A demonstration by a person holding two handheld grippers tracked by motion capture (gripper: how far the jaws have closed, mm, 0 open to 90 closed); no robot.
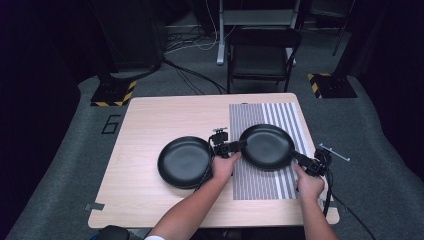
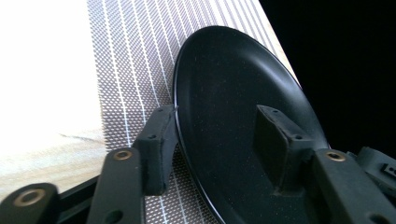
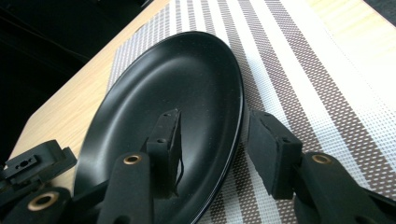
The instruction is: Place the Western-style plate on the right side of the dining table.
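A black plate lies on the striped placemat at the table's right. My left gripper stands at its left rim, my right gripper at its lower right rim. In the left gripper view the plate has its rim between the open jaws of the left gripper, and the pads stand off it. In the right gripper view the right gripper straddles the plate the same way, with a gap on both sides of the rim. A second black plate rests on the bare wood to the left.
The wooden table has bare room at the back and the left. A dark folding chair stands beyond the far edge, with cables on the grey floor. The placemat reaches close to the table's right edge.
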